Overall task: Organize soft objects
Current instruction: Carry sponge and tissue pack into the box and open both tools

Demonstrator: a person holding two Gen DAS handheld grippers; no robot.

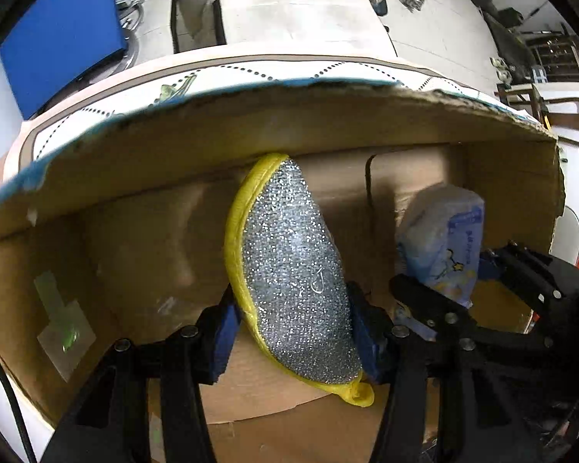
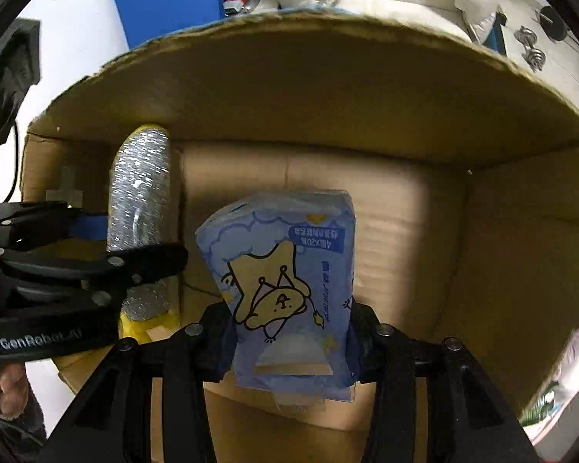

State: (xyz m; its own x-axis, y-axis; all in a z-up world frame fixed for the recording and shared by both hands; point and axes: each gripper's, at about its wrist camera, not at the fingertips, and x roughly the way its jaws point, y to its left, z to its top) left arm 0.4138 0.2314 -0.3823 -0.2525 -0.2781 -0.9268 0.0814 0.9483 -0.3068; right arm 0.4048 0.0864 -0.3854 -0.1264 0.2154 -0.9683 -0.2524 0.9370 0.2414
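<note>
Clamped in the left gripper [image 1: 291, 332], a silver scouring pad [image 1: 293, 270] hangs inside the cardboard box [image 1: 251, 135]. At 3 o'clock, the right gripper [image 2: 291, 343] pinches a tissue pack [image 2: 285, 285]. Crowded grippers risk collision on release.

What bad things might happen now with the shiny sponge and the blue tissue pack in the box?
1. The sponge is pinched only near its lower half by the left tool; it bulges and might slip out.
2. The two tools sit close together inside the cardboard box; the right tool holding the tissue pack may bump the left one.
3. Squeezing might crumple the soft pack.
</note>
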